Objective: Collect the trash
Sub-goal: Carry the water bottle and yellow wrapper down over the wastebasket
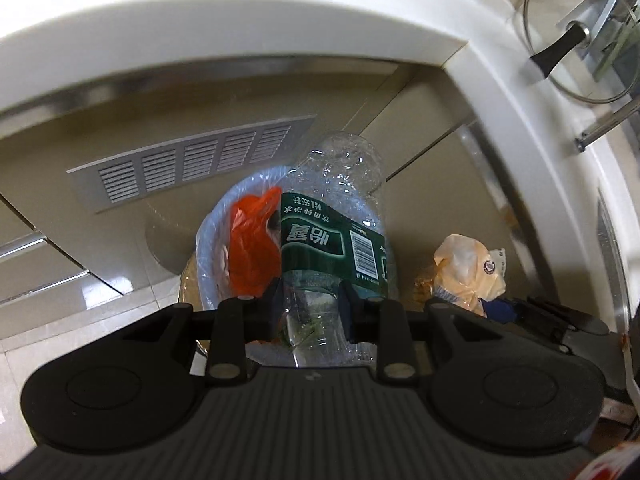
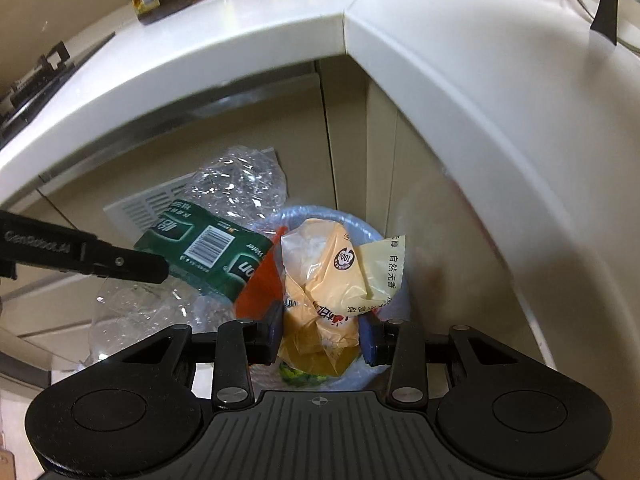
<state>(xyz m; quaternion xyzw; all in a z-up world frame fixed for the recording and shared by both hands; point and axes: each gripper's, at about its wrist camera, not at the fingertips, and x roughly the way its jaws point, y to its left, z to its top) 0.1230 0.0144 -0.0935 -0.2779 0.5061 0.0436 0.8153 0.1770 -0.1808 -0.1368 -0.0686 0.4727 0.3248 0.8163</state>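
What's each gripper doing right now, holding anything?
Left gripper: shut on the crushed plastic bottle, above the bin.
Right gripper: shut on the yellow wrapper, also over the bin.

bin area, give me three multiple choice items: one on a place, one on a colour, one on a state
1. Where is the bin?
A. on the counter
B. on the floor below the counter
C. in a drawer

2. What colour is the bottle's label?
A. green
B. blue
C. yellow

3. What does the right gripper hold?
A. nothing
B. a lid
C. a yellow bag

Answers:
1 B, the bin stands against the cabinets under the counter.
2 A, a green band wraps the clear bottle.
3 C, its pads flank the bag above the bin.
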